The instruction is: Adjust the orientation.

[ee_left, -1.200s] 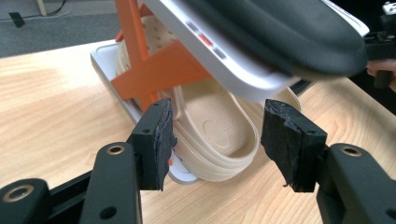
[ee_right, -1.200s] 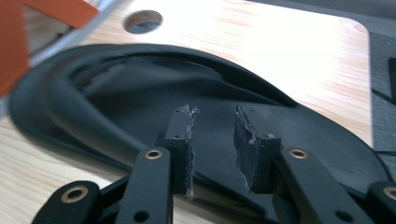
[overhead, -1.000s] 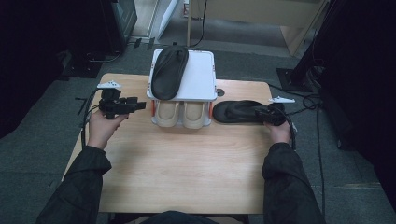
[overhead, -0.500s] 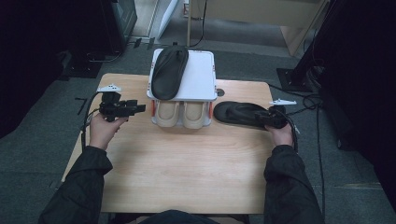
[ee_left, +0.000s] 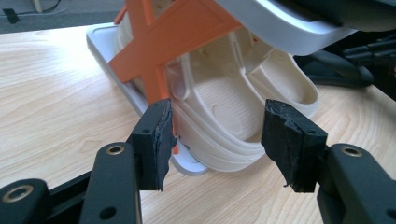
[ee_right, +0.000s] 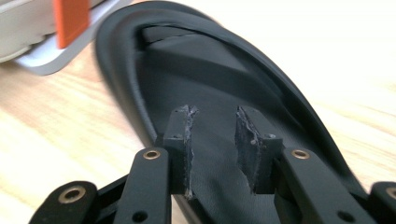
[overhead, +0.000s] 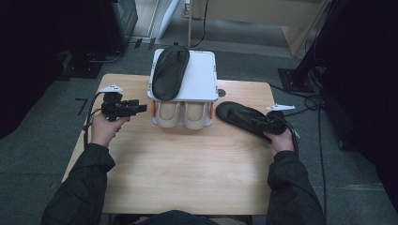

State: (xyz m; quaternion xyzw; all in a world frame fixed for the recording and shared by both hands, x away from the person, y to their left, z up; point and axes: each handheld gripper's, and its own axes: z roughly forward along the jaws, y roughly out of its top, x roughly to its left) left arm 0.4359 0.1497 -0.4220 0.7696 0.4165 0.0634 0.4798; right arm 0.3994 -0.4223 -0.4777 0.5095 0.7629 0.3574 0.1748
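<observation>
The person's right hand (overhead: 280,139) rests on the bench (overhead: 187,164) near its right edge, forearm coming up from below, and points the right gripper (overhead: 263,123) leftward and slightly away, low over the wood. Its jaws have just been opening a little and now stand at a narrow gap; in the right gripper view the right gripper (ee_right: 214,140) hovers over the heel end of the black sandal (ee_right: 219,98), whose footbed shows between and beyond the pads, and I cannot tell whether they press on it. In the high view the black sandal (overhead: 244,118) lies flat, stretching from the gripper toward the white shoe rack (overhead: 202,77). The left hand (overhead: 104,129) holds the left gripper (overhead: 141,108) level, aimed rightward at the rack's lower tier, jaws wide and gripping nothing. In the left gripper view the left gripper (ee_left: 217,135) frames the near beige clog (ee_left: 224,116) just ahead, beside the rack's orange brace (ee_left: 163,42). A second black sandal (overhead: 169,71) lies on the rack's top, well apart from both grippers.
</observation>
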